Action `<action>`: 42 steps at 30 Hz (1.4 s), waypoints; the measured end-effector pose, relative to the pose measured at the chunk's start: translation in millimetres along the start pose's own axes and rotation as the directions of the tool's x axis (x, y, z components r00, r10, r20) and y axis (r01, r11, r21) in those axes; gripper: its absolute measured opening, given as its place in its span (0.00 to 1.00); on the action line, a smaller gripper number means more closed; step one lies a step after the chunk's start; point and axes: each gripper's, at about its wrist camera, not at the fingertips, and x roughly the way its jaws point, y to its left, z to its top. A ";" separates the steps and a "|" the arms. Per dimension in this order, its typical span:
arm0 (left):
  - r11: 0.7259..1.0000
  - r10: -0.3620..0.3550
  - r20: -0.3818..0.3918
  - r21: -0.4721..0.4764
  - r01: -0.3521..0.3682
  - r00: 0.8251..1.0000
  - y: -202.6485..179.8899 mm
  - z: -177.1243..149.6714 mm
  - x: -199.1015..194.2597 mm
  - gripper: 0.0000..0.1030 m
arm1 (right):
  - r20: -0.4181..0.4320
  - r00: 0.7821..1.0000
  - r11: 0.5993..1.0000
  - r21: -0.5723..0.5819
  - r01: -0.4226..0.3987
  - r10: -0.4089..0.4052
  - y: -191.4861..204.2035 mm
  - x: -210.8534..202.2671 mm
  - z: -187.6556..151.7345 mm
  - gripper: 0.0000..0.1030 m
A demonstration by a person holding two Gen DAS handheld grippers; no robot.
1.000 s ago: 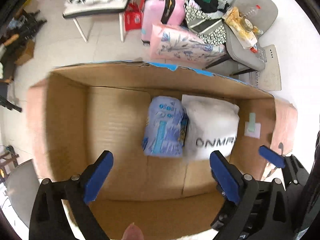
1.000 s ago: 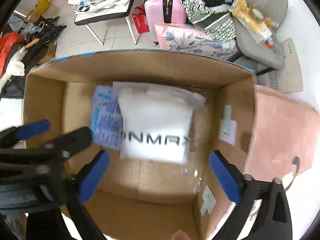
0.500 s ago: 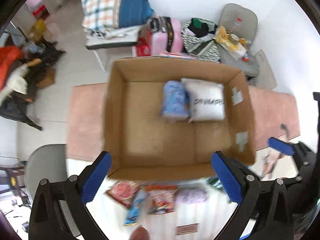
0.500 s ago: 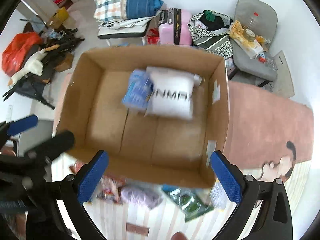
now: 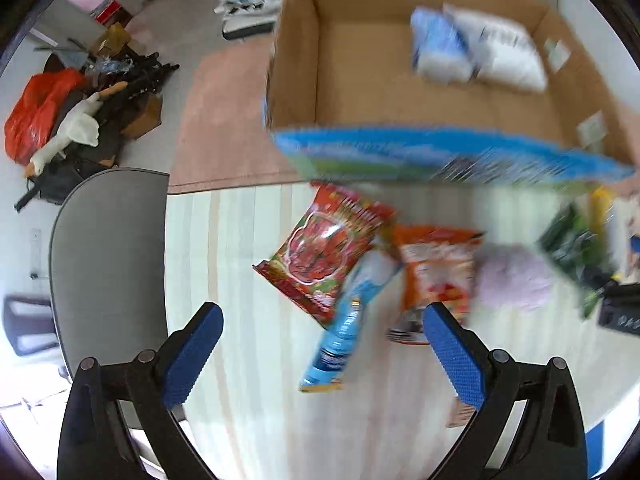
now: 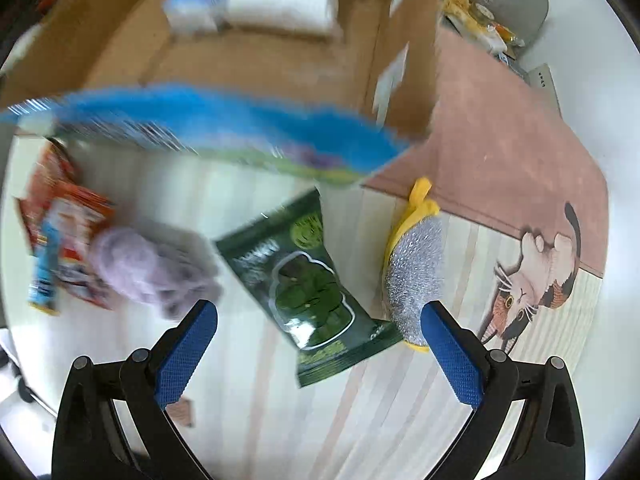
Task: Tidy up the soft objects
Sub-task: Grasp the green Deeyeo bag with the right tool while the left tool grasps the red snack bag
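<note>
1. The left gripper [image 5: 318,354] hangs over the striped table [image 5: 240,280] with its blue-padded fingers [image 5: 192,354] spread wide and nothing between them; the right gripper [image 6: 318,354] is likewise spread wide and empty.
2. Far left in the left wrist view, a grey chair back [image 5: 108,256] stands beside the table, and beyond it a heap of clutter with a white plush goose [image 5: 68,132] lies on the floor.
3. On the table, a red snack bag [image 5: 324,252] lies just ahead of the left gripper, with a slim blue packet [image 5: 348,320] lying over its near corner.
4. Just to the right, an orange snack bag [image 5: 438,272] touches the blue packet, and a lilac fluffy cloth [image 6: 140,268] lies against it.
5. Next comes a dark green snack bag [image 6: 304,280], lying flat between the right gripper's fingers but ahead of them, untouched.
6. Beside it on the right rests a silver scouring pad with yellow trim [image 6: 416,272], near the table's edge.
7. Behind the row sits an open cardboard box [image 5: 360,72] on a pink rug [image 6: 500,140]; its near flap is blue-printed and blurred.
8. Inside, against the far wall, a pale blue pack [image 5: 440,48] sits left of and touching a white pillow pack [image 5: 504,52].
</note>
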 end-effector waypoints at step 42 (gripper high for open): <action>0.959 -0.217 -0.233 -0.232 0.163 0.948 54.7 -12.4 132.7 0.56 | -0.187 0.967 0.971 0.193 -0.139 0.175 5.1 76.9 -69.7 0.48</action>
